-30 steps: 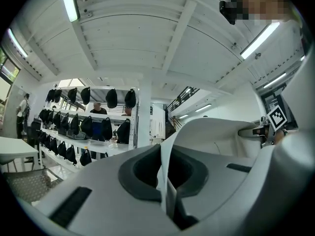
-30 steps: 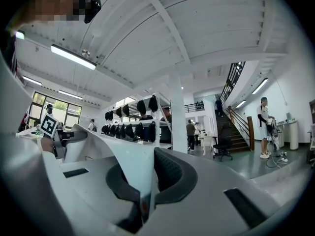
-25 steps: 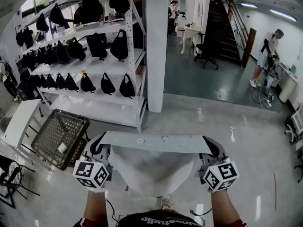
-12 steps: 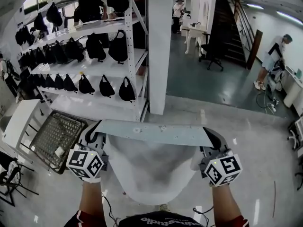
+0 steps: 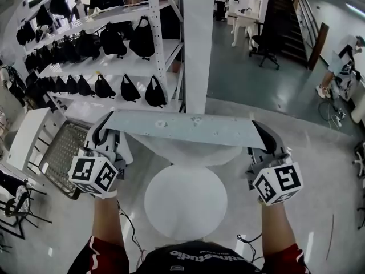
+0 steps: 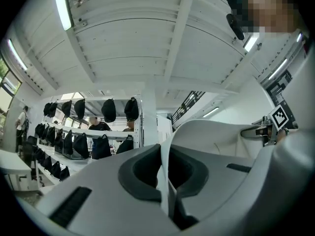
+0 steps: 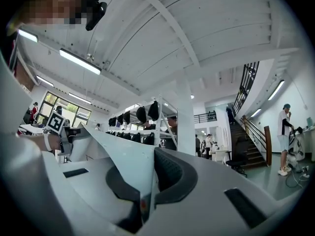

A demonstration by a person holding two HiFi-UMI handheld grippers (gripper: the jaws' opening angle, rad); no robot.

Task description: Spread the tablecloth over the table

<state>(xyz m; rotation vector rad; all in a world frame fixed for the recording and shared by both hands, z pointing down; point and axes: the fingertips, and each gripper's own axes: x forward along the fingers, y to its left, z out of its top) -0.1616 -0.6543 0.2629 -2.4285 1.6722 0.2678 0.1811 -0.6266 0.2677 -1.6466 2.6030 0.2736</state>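
Below you stood a round white desk (image 5: 185,201) on a glossy, pale floor (image 5: 319,170). You held the tablecloth (image 5: 182,129) in the air over the desk's far side. Its upper edge ran taut and nearly level from your left tongs (image 5: 104,129) to your right tongs (image 5: 261,136). The rest sagged in a shallow belly under that edge, down towards the desk's far rim; whether it touched the rim, I could not tell.

Both tongs were clenched on the cloth. In each gripper view a thin fold of it ran down between the dark pads and was pinched there.

Beyond the cloth rose a white pillar (image 5: 198,44). To its left stood a shelving rack (image 5: 162,44) loaded with black bags (image 5: 154,93). A wire basket (image 5: 57,158) lay on the floor near the rack's foot, close to your left tongs, so that side was the tighter one.

On your right the floor lay open. An office chair (image 5: 265,41), a staircase (image 5: 291,16) and a person (image 5: 342,59) were all well apart from the desk.
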